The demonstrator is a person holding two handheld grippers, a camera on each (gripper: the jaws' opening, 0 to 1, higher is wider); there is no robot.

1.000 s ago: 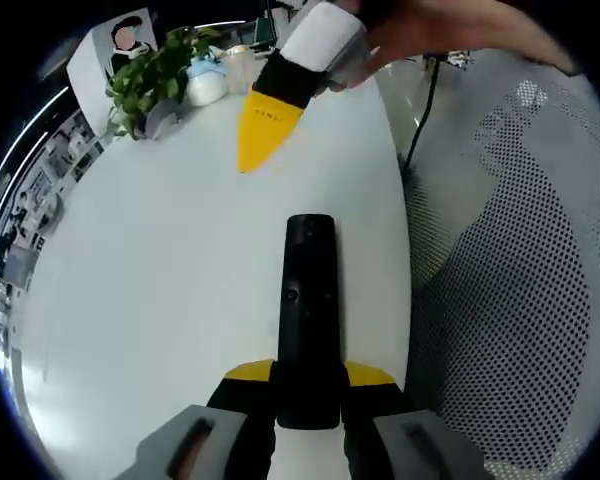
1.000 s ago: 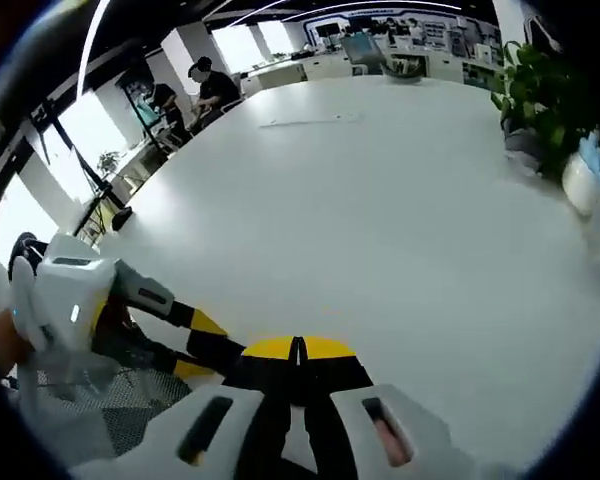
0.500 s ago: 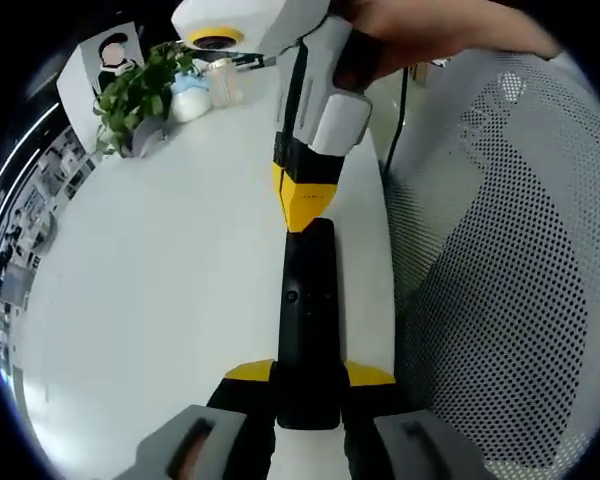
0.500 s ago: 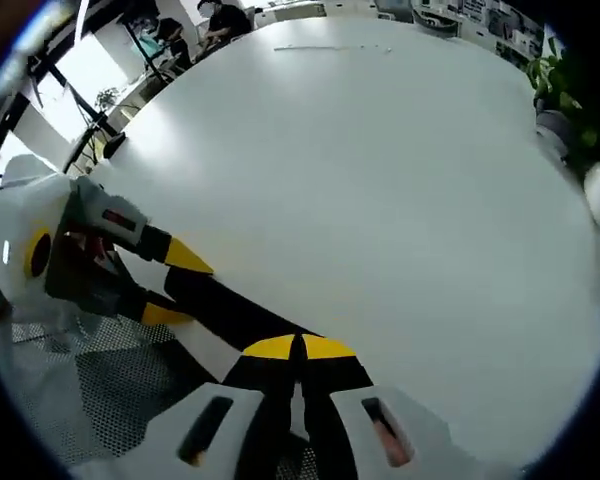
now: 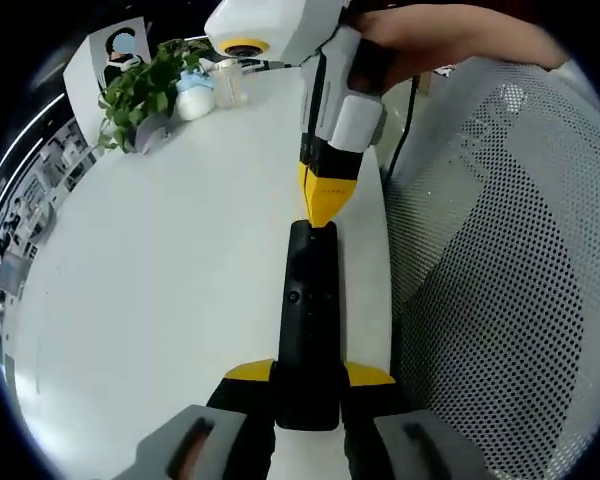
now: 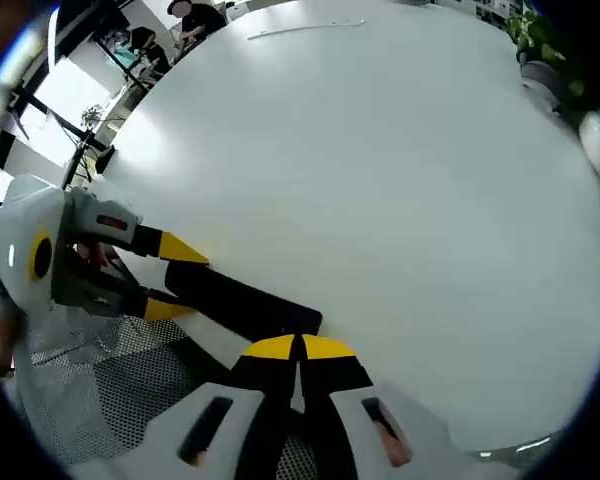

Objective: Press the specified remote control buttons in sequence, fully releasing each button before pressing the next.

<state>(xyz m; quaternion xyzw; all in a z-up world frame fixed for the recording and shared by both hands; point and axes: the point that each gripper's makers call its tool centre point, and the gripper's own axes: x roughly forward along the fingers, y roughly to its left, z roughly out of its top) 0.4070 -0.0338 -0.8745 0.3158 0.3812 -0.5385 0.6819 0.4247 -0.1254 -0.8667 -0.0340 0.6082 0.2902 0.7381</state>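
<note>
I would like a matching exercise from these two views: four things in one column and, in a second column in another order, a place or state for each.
Things:
1. black slim remote control
2. right gripper
3. green leafy potted plant
4. grey mesh chair

Places or states:
A. beside the white round table, off its edge
B. at the far edge of the table
C. clamped between the left gripper jaws
D. shut, tip at the remote's far end

Pairs: 1-C, 2-D, 3-B, 4-A
</note>
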